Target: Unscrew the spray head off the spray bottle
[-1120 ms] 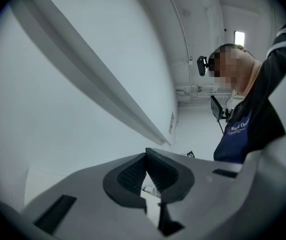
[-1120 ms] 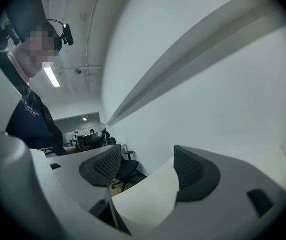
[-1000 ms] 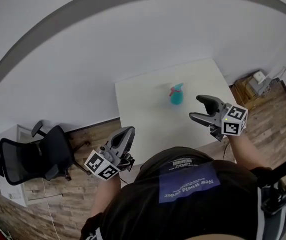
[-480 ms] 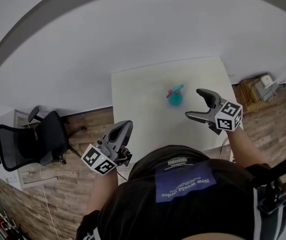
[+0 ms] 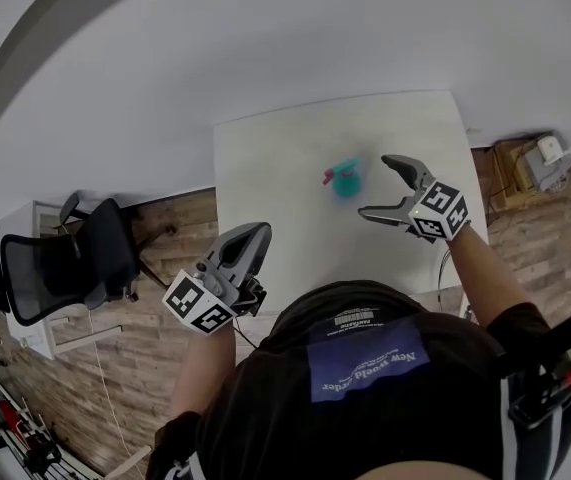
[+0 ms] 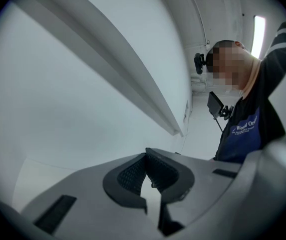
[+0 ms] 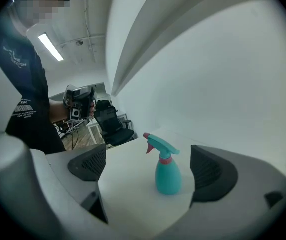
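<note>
A teal spray bottle [image 5: 345, 182] with a teal spray head and a pink nozzle and collar stands upright on the white table [image 5: 265, 178]. My right gripper [image 5: 377, 185] hovers just right of it, and its jaws have just been opening wide. Nothing is between the pads. In the right gripper view the bottle [image 7: 168, 176] stands ahead, framed by the two pads and apart from both, its spray head [image 7: 160, 146] pointing left. My left gripper [image 5: 253, 240] is shut and empty at the table's near left edge. In the left gripper view its jaws [image 6: 150, 176] meet, facing a white wall.
A black office chair [image 5: 65, 268] stands on the wood floor left of the table. A wooden box [image 5: 530, 168] with grey devices sits on the floor at the right. The wall runs along the table's far side.
My right gripper has moved forward and down to the bottle's side, its jaws spreading wider. My left gripper has shifted a little along the table's near edge, still shut.
</note>
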